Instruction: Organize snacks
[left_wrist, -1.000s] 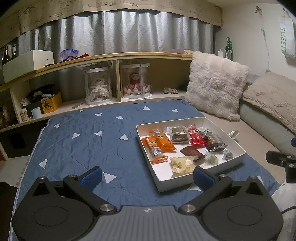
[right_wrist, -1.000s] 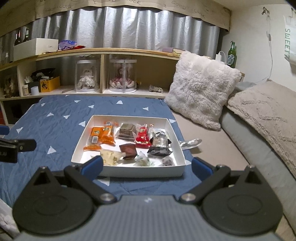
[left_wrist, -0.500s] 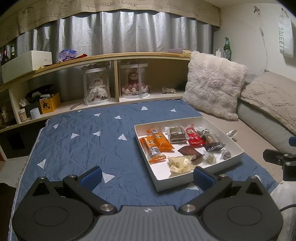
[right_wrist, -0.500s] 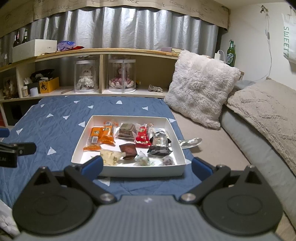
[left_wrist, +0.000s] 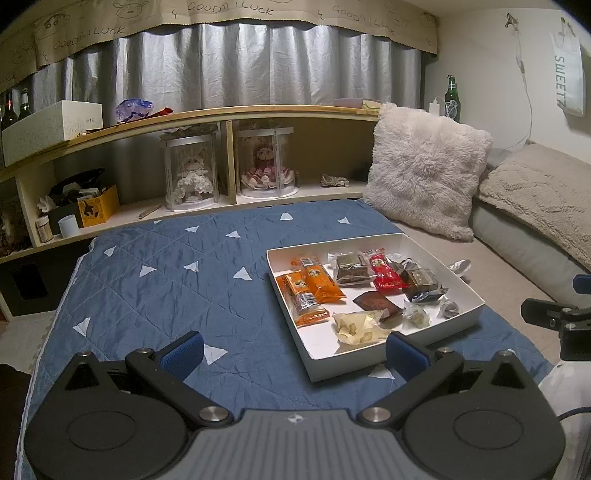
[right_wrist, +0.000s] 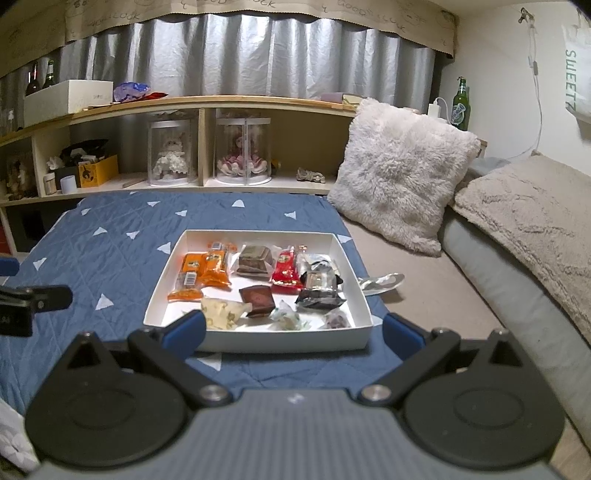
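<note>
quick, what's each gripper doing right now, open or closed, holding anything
Left gripper: open, fingers spread wide, holding nothing.
Right gripper: open, fingers spread wide, holding nothing, in front of the white snack box.

Bedroom backdrop behind the blue quilt (left_wrist: 155, 280)

A fluffy cushion (left_wrist: 424, 177) leans by the wooden shelf (left_wrist: 229, 112); two cased dolls (left_wrist: 190, 173) stand beneath; a green bottle (right_wrist: 460, 105) stands at right.
</note>
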